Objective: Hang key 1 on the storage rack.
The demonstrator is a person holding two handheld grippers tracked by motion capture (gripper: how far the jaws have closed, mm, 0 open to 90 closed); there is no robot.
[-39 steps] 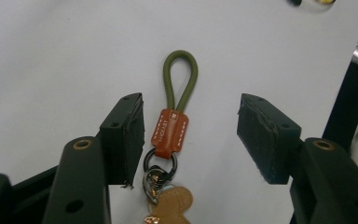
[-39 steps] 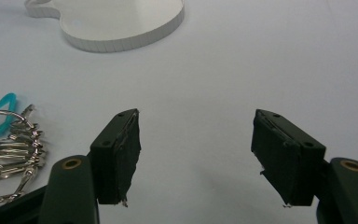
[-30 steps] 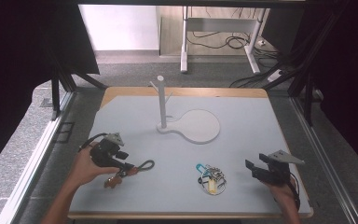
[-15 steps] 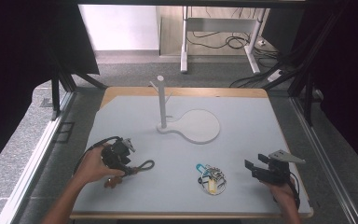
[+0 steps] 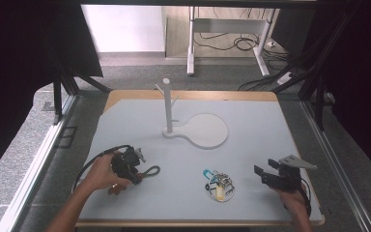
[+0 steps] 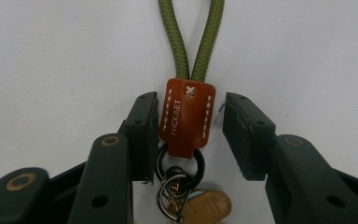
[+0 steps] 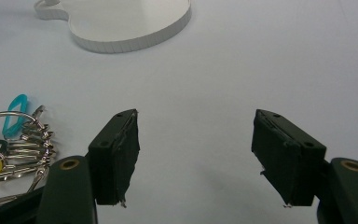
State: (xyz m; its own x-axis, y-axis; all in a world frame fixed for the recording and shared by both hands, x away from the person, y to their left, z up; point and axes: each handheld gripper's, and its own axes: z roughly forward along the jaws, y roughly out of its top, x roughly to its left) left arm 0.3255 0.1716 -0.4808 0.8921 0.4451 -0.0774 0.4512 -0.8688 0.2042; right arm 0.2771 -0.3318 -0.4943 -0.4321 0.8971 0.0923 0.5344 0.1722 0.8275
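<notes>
Brown leather keychain tab point(image 6: 187, 115) between the closing left tongs point(image 6: 186, 135), unpinched.

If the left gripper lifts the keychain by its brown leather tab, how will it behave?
The green cord loop will probably droop, being soft braided rope. The metal rings below the leather tab likely dangle and swing. The flat tab should grip well.

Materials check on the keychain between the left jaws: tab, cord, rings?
Tab: looks like brown leather, smooth, with white stitching along both edges and a stamped word. Cord: olive braided rope, probably nylon or similar; the weave pattern shows. Rings: dark shiny metal, likely steel, with glints on the curves. A tan oval tag below them could also be leather; it is partly cut off.
</notes>
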